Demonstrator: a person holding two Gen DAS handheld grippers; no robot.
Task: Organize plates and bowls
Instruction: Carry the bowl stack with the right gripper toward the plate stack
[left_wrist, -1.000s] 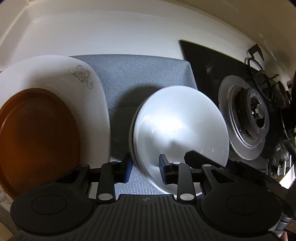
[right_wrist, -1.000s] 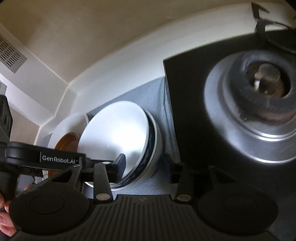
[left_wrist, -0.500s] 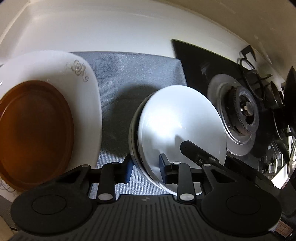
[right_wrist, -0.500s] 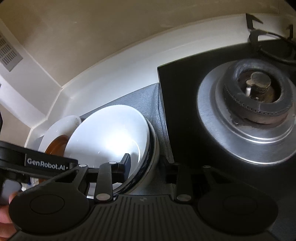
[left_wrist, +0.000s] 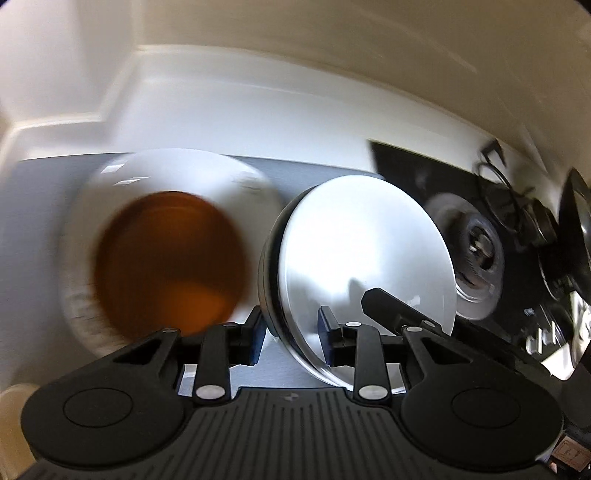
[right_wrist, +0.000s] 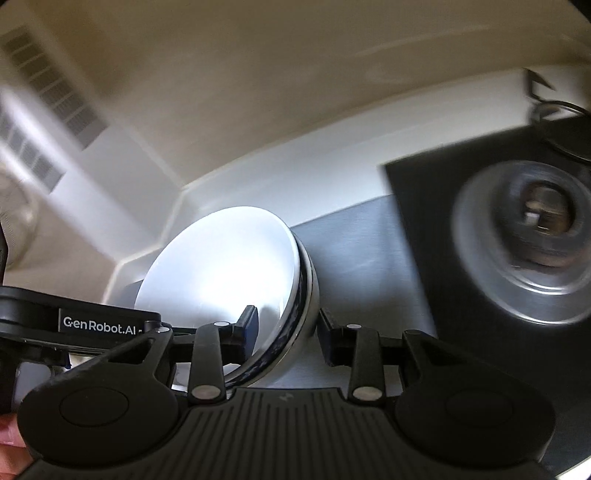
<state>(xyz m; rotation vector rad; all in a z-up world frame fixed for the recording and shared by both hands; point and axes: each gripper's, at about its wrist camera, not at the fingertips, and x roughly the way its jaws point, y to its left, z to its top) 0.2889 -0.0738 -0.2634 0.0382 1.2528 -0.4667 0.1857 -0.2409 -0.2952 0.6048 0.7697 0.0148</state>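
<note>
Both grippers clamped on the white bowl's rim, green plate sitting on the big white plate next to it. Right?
One error: the plate on the large white plate is brown, not green, as the left wrist view shows. The rest holds: left gripper and right gripper each pinch the white bowl's rim.

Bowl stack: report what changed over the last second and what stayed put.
The right claw has just been closing its jaws, with the rim of the bowl stack between them; the left claw already held the opposite rim. Both claws then lifted the stack off the grey mat. The brown plate on the white plate and the stove burner stayed in place.
</note>
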